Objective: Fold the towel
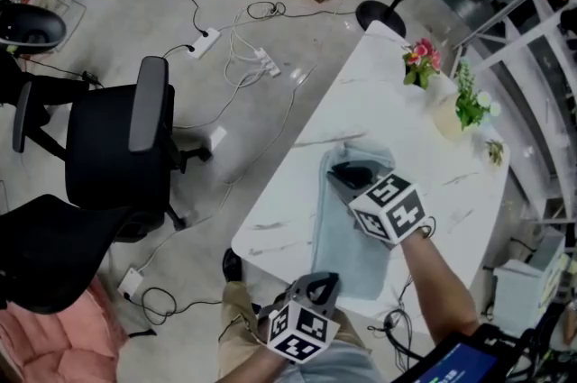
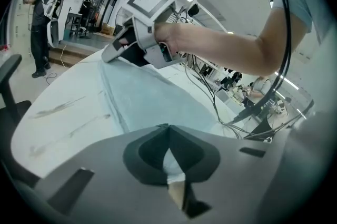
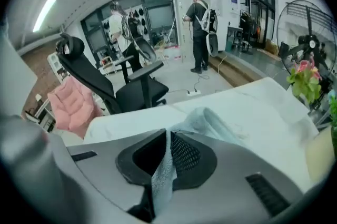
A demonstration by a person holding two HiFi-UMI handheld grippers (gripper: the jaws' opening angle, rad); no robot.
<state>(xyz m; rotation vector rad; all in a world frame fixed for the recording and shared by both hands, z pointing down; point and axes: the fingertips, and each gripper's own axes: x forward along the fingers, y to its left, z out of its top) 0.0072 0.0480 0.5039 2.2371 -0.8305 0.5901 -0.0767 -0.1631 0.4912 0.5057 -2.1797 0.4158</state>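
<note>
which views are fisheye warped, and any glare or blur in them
Left gripper view: heavy fisheye, black corners, towel sharp. Right gripper view: same warp, ceiling light blown out, towel close up slightly soft. Head view: evenly lit, only faint shadows, little blur.

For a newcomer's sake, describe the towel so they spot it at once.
Find the white marble table. On its near half lies the towel, a pale blue cloth, its near end in the left gripper and its far end in the right gripper. Unlike the upright pink flowers beyond, it lies flat.
</note>
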